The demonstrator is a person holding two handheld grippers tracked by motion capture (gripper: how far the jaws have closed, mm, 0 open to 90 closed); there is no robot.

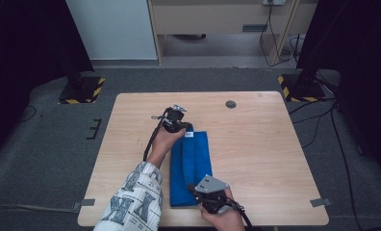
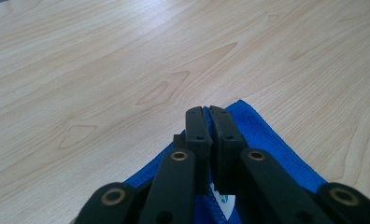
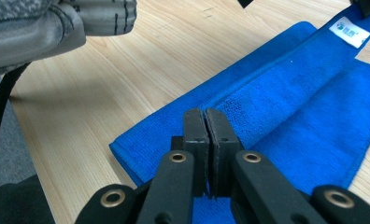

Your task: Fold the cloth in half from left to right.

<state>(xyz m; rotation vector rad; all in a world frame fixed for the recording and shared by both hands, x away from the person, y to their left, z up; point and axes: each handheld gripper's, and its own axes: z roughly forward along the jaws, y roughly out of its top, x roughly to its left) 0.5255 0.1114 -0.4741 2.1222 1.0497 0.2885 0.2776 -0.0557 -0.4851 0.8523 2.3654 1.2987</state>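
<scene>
A person at a wooden table (image 1: 256,139) folds a blue towel (image 1: 191,166) with a two-jaw tool in each hand. The towel lies near the table's middle as a long narrow strip running away from the person, one layer already doubled over along its length. The left gripper (image 2: 206,114) sits at the far end, jaws pressed together, with a blue corner and a white label (image 3: 349,31) showing under them; it appears to pinch the cloth. The right gripper (image 3: 204,116) sits at the near end, jaws likewise closed tight over the folded edge; whether cloth is caught between them is hard to tell, though it looks so. The step in hand seems to be carrying the upper layer across to finish the lengthwise fold. To do it well, both ends should travel together and level, the cloth kept lightly taut between them so the fold stays straight, edges matched before either grip lets go, and the lower layer left undisturbed on the table
</scene>
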